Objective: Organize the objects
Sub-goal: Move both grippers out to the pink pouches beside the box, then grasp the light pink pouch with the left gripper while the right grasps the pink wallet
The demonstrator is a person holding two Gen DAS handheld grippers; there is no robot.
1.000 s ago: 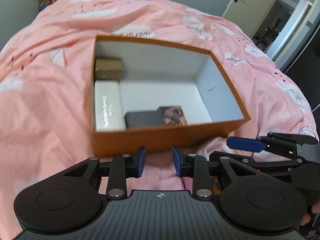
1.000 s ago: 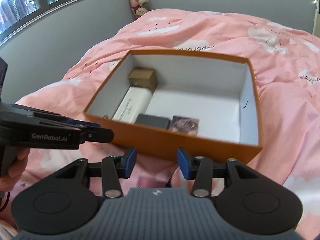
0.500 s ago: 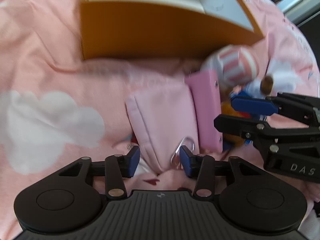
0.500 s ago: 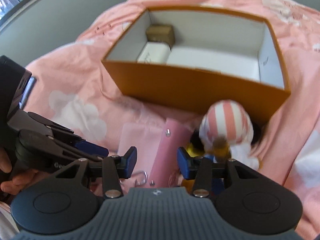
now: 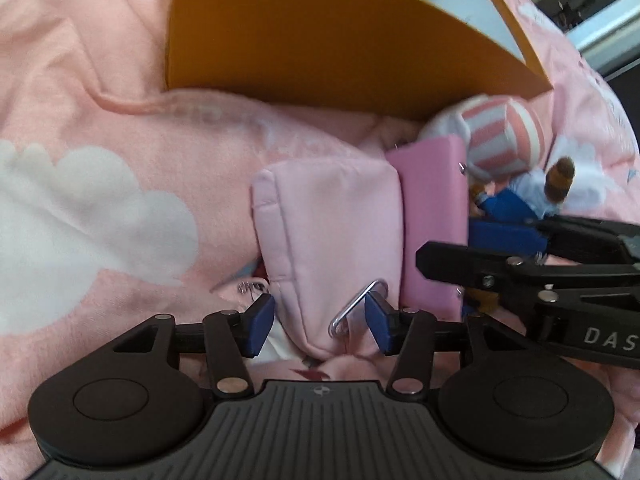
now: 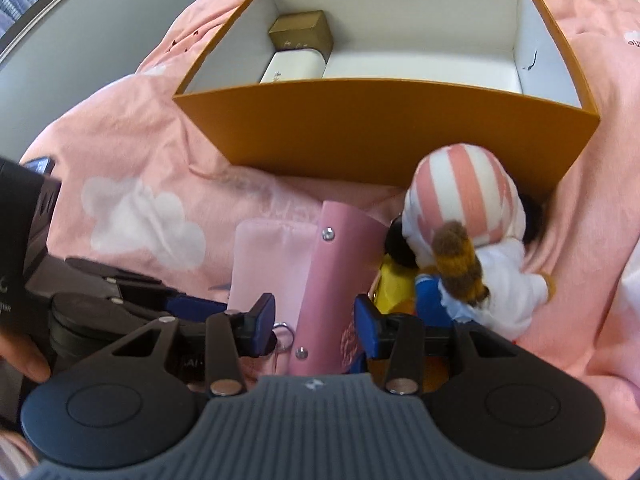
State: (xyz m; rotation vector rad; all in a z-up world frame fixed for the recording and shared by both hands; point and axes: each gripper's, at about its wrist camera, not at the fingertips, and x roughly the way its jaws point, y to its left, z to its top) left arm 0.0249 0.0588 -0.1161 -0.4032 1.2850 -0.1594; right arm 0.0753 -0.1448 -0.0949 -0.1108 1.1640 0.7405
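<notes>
The pink cloud-print bedspread (image 6: 132, 216) fills both views, and on it at twelve o'clock stands the orange box (image 6: 384, 128), its near wall facing the grippers and its white floor mostly bare beyond a brown carton (image 6: 302, 32) and a white carton (image 6: 294, 66) in the ten o'clock corner. Just below that wall lie the loose things: a striped plush doll (image 6: 468, 248) at two o'clock touching the box, a stiff pink case (image 6: 336, 284) with snap studs, and a soft pale-pink pouch (image 5: 332, 240) pressed against its left side. The left gripper (image 5: 319, 320) stands apart, straddling the pouch's near end beside a metal ring (image 5: 360, 304); the right gripper (image 6: 316, 322) is likewise apart around the case. The pouch looks light and limp, likely to sag, so pinching the seamed end seems best; the case should hold firm across its width. The box wall is tall, so lift well clear; room waits at one o'clock inside
</notes>
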